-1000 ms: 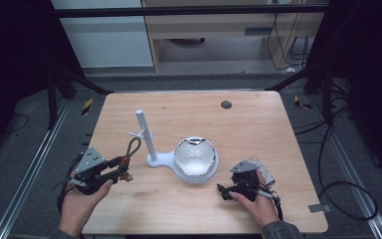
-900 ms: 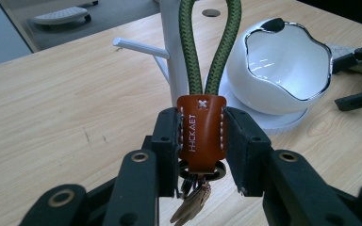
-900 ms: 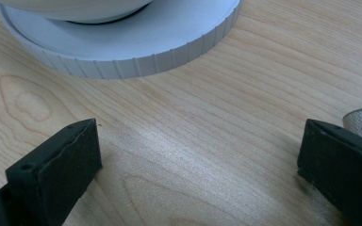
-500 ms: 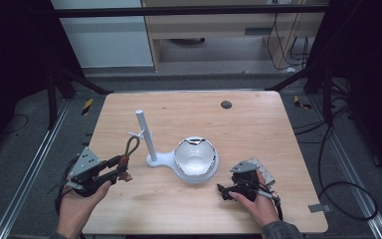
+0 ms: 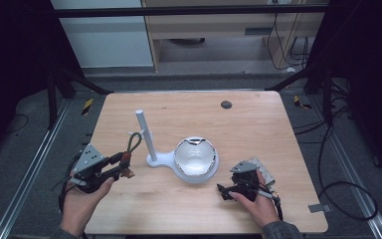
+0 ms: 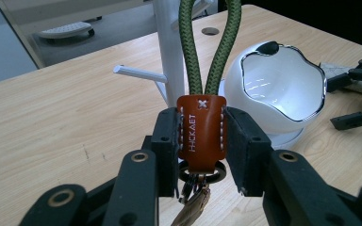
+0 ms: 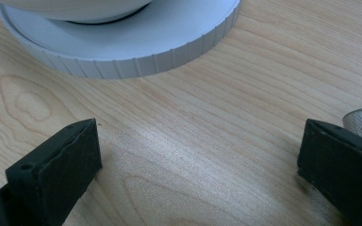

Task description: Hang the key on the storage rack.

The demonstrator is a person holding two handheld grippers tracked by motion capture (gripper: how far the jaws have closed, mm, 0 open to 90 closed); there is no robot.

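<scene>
Left gripper [image 6: 200, 141] fingers clamped on brown leather tab of keychain [image 6: 201, 132], green cord loop up beside white stand [image 5: 146, 137], right gripper [image 7: 198, 174] fingers apart, resting on desk [image 5: 258, 124]

White stand [image 5: 146, 137] and bowl [image 5: 195, 158] block centre between both tongs; far half of surface [image 5: 248, 124] open.

L gripper [image 5: 122, 167] clamped tight, held level – R gripper [image 5: 224, 191] jaws wide apart, resting low by the hand.
</scene>
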